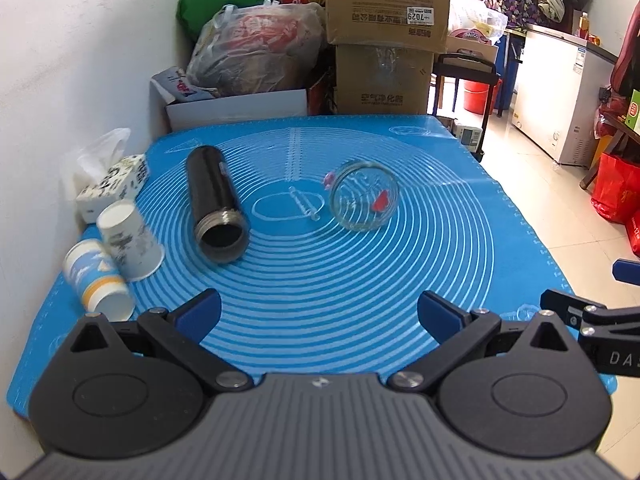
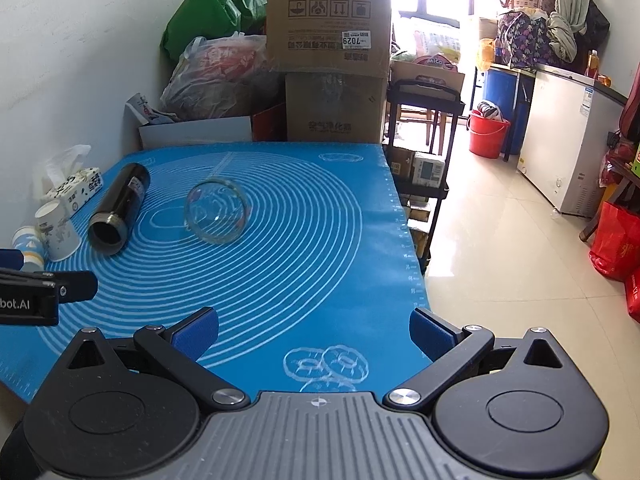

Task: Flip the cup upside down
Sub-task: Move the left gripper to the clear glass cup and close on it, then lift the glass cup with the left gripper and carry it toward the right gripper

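I hold left gripper [image 1: 319,314] spread, empty; right gripper [image 2: 314,328] spread, empty; glass cup [image 1: 363,196] on its side ahead of both; black flask [image 1: 218,210] left of it.

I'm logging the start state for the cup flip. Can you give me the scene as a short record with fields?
surface: blue mat
glass cup: on its side mid-mat, mouth toward the cameras
black flask: on its side, left of the glass, open end toward the cameras
paper cups: two at the mat's left edge, one standing upside down, one on its side
tissue box: far left, behind the paper cups
left tool: open, holding nothing, short of the glass
right tool: open, holding nothing
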Demonstrator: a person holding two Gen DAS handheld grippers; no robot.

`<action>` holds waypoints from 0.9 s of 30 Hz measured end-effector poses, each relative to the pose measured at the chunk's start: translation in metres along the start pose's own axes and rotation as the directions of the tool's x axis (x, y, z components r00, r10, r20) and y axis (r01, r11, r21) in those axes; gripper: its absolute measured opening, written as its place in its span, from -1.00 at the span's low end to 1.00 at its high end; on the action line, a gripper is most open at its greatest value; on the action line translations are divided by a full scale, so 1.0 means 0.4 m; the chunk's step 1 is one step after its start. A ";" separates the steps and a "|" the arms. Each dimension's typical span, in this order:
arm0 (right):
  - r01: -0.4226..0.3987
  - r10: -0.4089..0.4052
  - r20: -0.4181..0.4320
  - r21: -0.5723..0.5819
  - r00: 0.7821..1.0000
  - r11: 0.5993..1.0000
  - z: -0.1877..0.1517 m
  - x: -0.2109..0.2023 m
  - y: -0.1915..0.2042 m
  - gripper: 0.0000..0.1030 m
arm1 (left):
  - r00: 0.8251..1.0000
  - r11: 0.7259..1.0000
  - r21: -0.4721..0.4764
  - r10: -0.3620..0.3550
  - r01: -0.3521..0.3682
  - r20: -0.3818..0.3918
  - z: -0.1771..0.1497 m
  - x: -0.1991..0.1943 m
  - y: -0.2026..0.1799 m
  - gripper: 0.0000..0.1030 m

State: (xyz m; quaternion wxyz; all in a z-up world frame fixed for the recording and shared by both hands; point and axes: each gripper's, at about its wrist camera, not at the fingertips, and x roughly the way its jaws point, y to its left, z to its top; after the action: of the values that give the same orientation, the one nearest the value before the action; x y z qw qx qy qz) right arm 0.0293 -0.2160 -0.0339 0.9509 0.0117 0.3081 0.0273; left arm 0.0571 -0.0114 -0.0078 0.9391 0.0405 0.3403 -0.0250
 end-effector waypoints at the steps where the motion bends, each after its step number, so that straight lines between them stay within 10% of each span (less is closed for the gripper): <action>1: 0.003 -0.003 0.003 0.002 1.000 1.000 0.005 0.010 -0.005 1.00 | 1.000 1.000 0.007 0.000 0.000 0.004 0.011 0.014 -0.004 1.00; 27: 0.054 -0.049 -0.055 0.081 0.997 0.995 0.031 0.265 -0.136 1.00 | 0.973 0.998 -0.061 0.016 -0.031 -0.230 0.325 0.579 -0.098 0.99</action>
State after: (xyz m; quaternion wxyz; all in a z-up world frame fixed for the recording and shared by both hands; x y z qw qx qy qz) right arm 0.1248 -0.2640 -0.0880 0.9414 0.0423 0.3345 -0.0096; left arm 0.3146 -0.0670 -0.0590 0.8945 0.0168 0.4467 0.0019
